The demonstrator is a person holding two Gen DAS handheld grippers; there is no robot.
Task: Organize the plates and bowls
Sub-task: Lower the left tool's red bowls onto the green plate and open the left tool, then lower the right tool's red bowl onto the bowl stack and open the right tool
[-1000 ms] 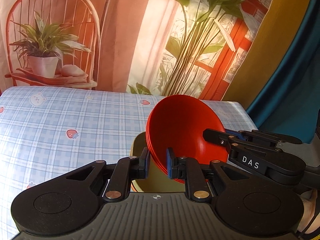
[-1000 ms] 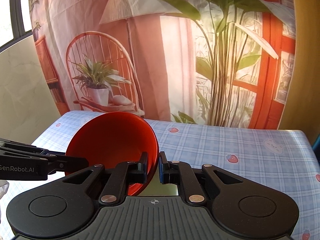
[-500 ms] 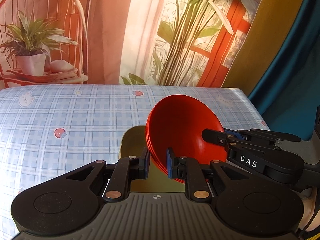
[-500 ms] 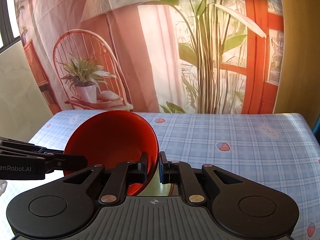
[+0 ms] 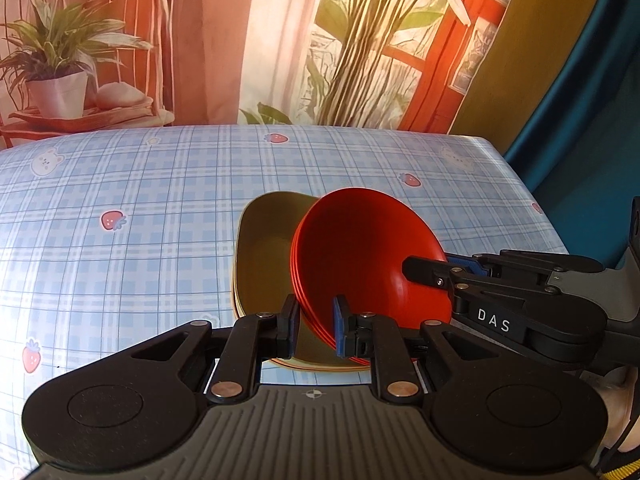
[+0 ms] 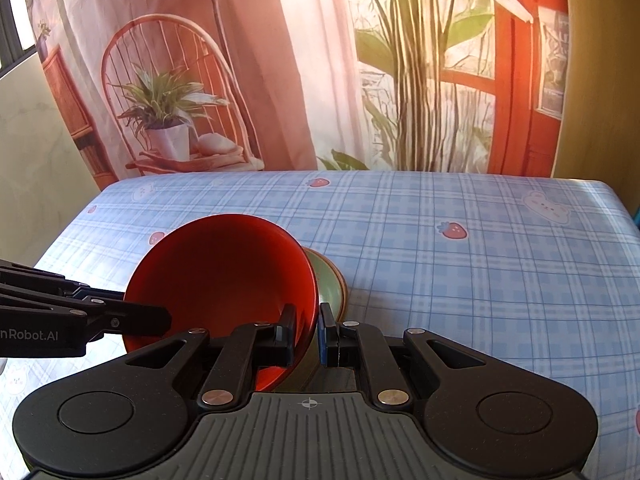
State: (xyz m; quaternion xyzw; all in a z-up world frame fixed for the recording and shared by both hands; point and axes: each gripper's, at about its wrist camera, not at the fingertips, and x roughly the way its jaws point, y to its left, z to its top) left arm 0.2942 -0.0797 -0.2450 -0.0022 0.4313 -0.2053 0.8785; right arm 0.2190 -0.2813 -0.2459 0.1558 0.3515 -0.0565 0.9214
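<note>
A stack of red bowls (image 5: 368,256) is held tilted just above a green plate (image 5: 264,248) on the blue checked tablecloth. My left gripper (image 5: 315,326) is shut on the stack's near rim. My right gripper (image 6: 307,334) is shut on the opposite rim; it shows in the left wrist view as black fingers (image 5: 428,272) at the right. In the right wrist view the red bowls (image 6: 224,280) cover most of the green plate (image 6: 330,284), and the left gripper's fingers (image 6: 136,316) reach in from the left.
The blue checked tablecloth (image 5: 160,200) with strawberry and bear prints covers the table. Its right edge (image 5: 532,208) drops beside a teal curtain. A printed backdrop with a chair and plants hangs behind the far edge.
Both grippers have lowered with the red bowls toward the table. The green plate under the bowls shows more now. Both grips are unchanged.
</note>
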